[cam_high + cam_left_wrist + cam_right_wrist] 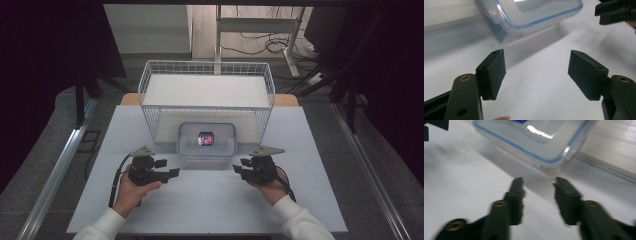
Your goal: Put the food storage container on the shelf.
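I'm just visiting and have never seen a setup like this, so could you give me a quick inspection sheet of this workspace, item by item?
Surface: a pale table top, bare around the hands.
Job's things: a clear lidded box with a blue seal holding a small dark packet, set just in front of a white wire basket.
Clutter: nothing seen on the table.
Grippers: left tool open, near the box's left corner, apart from it; right tool open, near its right corner, also apart.
Cables: a black cable trails from the left tool; more cables lie on the floor behind.
Surroundings: a white frame stand beyond the table, metal rails at the sides.
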`<state>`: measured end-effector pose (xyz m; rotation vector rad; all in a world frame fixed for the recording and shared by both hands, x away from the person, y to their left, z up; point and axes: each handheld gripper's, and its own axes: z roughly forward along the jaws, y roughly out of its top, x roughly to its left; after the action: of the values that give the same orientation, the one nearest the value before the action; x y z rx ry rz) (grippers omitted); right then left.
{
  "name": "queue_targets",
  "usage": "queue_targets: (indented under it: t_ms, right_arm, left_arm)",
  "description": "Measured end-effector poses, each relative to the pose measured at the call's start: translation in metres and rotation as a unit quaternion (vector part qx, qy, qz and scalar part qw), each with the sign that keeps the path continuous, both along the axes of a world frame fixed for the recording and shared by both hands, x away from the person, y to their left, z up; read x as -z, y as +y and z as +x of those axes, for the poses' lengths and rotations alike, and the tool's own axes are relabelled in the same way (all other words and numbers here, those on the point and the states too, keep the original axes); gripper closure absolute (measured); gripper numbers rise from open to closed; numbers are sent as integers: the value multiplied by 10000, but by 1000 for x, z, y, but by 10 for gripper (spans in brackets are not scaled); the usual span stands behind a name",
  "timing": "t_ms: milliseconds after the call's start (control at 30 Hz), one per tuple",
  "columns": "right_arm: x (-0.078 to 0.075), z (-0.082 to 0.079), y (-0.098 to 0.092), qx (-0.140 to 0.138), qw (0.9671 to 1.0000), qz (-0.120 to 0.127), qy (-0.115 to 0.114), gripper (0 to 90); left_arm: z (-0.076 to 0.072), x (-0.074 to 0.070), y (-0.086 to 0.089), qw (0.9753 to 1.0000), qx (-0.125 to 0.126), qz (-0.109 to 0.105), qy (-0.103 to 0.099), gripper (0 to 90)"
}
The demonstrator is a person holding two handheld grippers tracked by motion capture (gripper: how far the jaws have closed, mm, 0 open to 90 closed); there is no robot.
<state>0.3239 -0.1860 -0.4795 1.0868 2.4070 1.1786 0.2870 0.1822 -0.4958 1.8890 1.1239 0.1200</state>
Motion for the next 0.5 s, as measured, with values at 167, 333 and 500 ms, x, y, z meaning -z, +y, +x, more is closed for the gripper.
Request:
queue_targets:
  t_ms: [167,333,500]
  right_arm:
    - [4,-4,11,-187,9996,-205,-24,848]
    - [8,-5,40,-425,9986,-323,11,887]
    - [19,0,71,-522,9970,-565,-36,888]
  left_arm:
    - [-11,1,0,9998,74,170,-54,303]
    - [-15,1,-4,9995,179,235,-99,299]
    - [-15,2,-4,9995,219,212,-88,296]
